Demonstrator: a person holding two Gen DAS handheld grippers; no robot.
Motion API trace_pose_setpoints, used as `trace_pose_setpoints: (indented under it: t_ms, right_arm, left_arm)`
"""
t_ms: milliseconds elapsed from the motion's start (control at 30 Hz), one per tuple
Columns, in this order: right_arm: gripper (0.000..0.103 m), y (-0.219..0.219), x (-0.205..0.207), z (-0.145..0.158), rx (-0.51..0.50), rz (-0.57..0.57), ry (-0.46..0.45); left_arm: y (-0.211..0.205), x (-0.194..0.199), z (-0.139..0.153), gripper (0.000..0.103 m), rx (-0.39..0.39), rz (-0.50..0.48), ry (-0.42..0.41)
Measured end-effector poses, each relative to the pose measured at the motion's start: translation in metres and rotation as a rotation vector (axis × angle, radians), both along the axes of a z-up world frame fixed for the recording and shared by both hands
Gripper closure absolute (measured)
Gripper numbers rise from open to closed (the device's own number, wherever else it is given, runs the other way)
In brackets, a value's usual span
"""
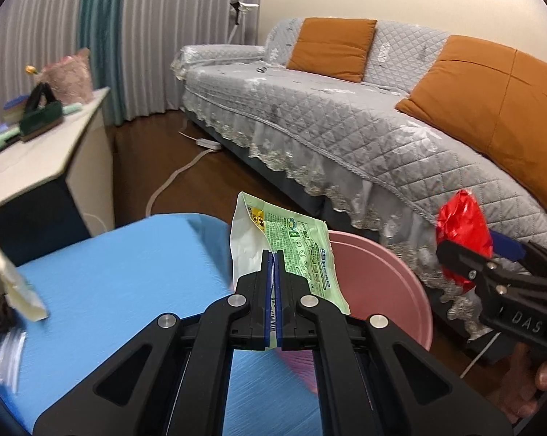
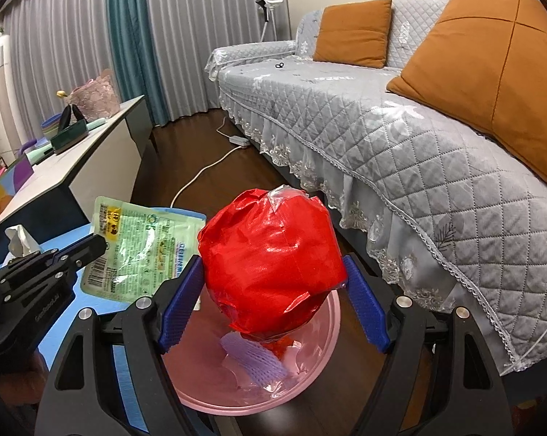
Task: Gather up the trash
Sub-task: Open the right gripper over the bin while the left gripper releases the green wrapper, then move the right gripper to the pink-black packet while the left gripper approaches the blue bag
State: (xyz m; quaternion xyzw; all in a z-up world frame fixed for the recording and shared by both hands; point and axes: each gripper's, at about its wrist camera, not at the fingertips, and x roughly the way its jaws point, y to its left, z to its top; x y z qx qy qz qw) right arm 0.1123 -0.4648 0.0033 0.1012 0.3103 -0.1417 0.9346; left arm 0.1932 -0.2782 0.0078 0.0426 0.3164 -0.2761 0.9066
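Note:
My left gripper (image 1: 273,254) is shut on a green and white wrapper (image 1: 295,247) and holds it at the near rim of a pink trash bin (image 1: 382,283). The wrapper (image 2: 142,250) and left gripper (image 2: 95,245) also show in the right wrist view. My right gripper (image 2: 273,265) is shut on a crumpled red wrapper ball (image 2: 269,265) and holds it over the pink bin (image 2: 324,348). Purple foam netting (image 2: 253,359) and clear plastic lie inside the bin. The red ball (image 1: 462,229) shows at the right of the left wrist view.
A blue table top (image 1: 102,290) carries a crumpled tissue (image 1: 11,283) and other scraps at its left edge. A grey quilted sofa (image 1: 346,123) with orange cushions stands to the right. A white cabinet (image 1: 37,156) with clutter stands left. A cable (image 1: 179,178) lies on the dark floor.

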Motion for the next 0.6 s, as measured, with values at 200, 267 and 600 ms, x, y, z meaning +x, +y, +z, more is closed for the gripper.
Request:
trace_pose_setpoints:
  t_ms: [200, 267, 600]
  right_arm:
    - [0.024, -0.006, 0.0, -0.002, 0.019, -0.028, 0.02]
    - [0.023, -0.005, -0.002, 0.001, 0.019, -0.03, 0.01]
    - [0.024, 0.018, -0.01, 0.024, 0.021, 0.035, -0.056]
  left_arm:
    - [0.002, 0.001, -0.002, 0.083, -0.033, -0.007, 0.038]
    - [0.008, -0.003, 0.0, 0.083, -0.039, -0.001, 0.04]
    - [0.052, -0.034, 0.036, 0.083, -0.047, 0.071, -0.017]
